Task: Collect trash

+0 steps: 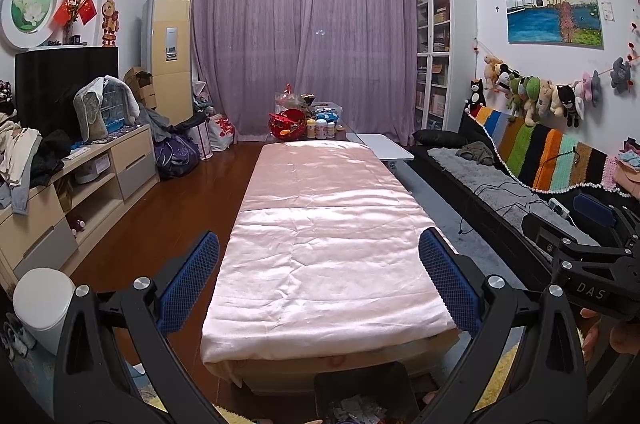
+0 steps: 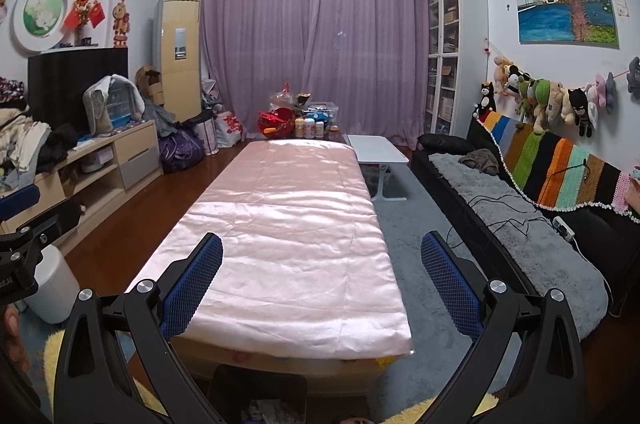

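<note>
Trash (image 1: 356, 408), a heap of crumpled wrappers, lies in the dark bin (image 1: 360, 380) just below my left claw (image 1: 319, 278) and right claw (image 2: 322, 278), both wide and empty over the bare pink worktop (image 1: 320, 244), so I judge nothing remains there to collect.
</note>
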`<state>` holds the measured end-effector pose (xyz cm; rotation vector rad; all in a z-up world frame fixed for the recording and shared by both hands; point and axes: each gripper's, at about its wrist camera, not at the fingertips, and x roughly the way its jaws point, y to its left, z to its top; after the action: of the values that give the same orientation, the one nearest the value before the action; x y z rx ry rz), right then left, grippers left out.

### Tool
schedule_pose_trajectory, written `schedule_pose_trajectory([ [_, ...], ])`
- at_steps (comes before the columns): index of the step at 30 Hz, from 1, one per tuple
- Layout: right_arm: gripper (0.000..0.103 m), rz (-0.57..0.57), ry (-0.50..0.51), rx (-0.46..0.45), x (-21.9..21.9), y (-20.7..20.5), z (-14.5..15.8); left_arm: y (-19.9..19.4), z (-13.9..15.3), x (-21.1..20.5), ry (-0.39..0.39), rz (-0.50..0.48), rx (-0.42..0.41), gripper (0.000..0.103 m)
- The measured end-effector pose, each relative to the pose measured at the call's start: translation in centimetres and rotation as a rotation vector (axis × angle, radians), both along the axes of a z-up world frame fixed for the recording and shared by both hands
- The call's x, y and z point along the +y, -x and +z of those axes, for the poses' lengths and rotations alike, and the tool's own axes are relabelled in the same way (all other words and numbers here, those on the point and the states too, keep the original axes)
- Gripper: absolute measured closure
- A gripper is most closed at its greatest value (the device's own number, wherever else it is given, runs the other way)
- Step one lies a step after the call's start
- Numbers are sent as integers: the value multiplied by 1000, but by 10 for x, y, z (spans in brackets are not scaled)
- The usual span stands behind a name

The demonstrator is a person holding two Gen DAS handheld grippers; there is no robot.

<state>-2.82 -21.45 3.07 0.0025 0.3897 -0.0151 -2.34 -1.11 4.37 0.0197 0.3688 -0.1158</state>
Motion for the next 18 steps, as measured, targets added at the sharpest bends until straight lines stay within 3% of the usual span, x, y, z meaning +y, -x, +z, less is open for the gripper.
schedule_pose_trajectory([
  [18, 3, 11, -14, -16, 1, 4, 5, 2, 3, 0, 1, 4, 2, 8],
])
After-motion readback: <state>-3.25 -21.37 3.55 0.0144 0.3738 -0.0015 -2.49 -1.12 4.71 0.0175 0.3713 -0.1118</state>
